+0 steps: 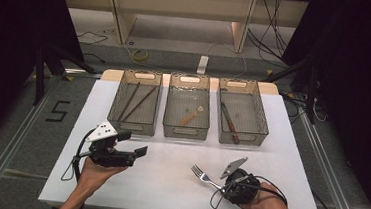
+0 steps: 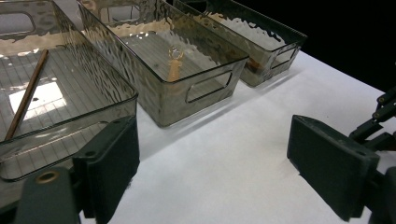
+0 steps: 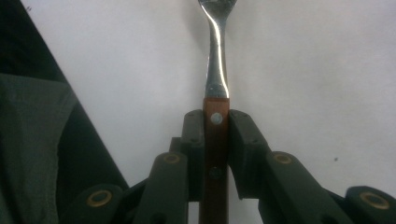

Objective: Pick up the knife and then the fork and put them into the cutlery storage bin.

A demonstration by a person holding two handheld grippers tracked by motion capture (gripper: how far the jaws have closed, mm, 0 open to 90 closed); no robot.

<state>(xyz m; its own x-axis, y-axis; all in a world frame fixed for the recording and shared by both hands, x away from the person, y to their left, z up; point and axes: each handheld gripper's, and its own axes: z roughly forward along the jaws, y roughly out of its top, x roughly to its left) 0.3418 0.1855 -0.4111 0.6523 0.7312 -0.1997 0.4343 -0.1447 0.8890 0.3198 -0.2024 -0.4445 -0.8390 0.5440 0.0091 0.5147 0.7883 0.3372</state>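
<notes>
- Right now the right gripper [image 1: 223, 188] is clamped on the fork [image 3: 217, 70] by its wooden handle, well short of the middle bin [image 1: 185, 129], over the white counter [image 1: 167, 183].
- Fork looks light and stiff; steel neck slippery, so the riveted wood is the better hold.
- Left gripper [image 2: 212, 168] gapes empty, just before the bins.

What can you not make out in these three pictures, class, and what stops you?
- Fork: tine tips cut off by the top edge, right gripper view.
- Handle end: hidden between the right hand-held gripper pads.
- Middle bin utensil: too small in the high view, blurred by rippled plastic in the left gripper view.
</notes>
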